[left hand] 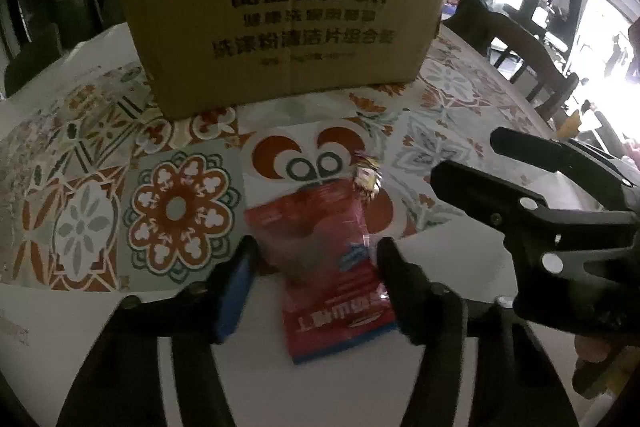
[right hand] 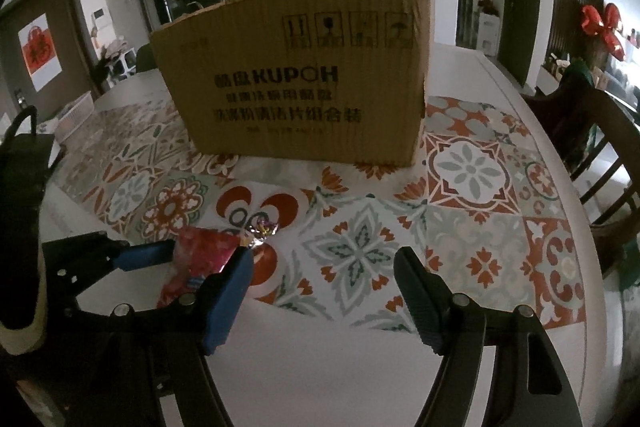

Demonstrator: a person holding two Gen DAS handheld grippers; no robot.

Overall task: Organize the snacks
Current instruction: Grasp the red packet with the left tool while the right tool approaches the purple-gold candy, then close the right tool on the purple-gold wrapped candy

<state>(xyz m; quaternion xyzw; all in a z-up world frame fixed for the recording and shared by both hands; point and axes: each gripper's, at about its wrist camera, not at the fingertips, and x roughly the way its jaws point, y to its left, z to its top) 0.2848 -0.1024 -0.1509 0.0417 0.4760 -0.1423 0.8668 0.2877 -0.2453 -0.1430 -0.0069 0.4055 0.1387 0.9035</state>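
Dim room, two forward-looking views over a white round tabletop (right hand: 320, 367) partly covered by a patterned cloth (right hand: 460, 163) of orange, grey-green and white tiles. At 12 o'clock in both views, a brown cardboard box (left hand: 280, 23) standing upright on the cloth, printed with "KUPOH" and rows of Chinese characters, handling symbols along its top edge. In the left wrist view, left claw (left hand: 316, 259) low at 6 o'clock, its fingers apart on either side of a red snack packet (left hand: 320, 239) lying flat on the tabletop; blue pad on the 9 o'clock finger just beside the packet, black finger at 3 o'clock close against its other edge, firm contact impossible to tell. Small shiny wrapped candy (left hand: 366, 175) touching the packet's far corner, toward 12 o'clock. Right claw (left hand: 476, 163) entering from 3 o'clock in the same view, fingers apart, holding nothing. In the right wrist view, right claw (right hand: 324, 275) spread wide above bare cloth, nothing between its fingers; packet, candy and left claw visible at 9 o'clock. Dark wooden chair (right hand: 592, 147) at 3 o'clock beside the tabletop, red bow (right hand: 604, 23) on the wall beyond.
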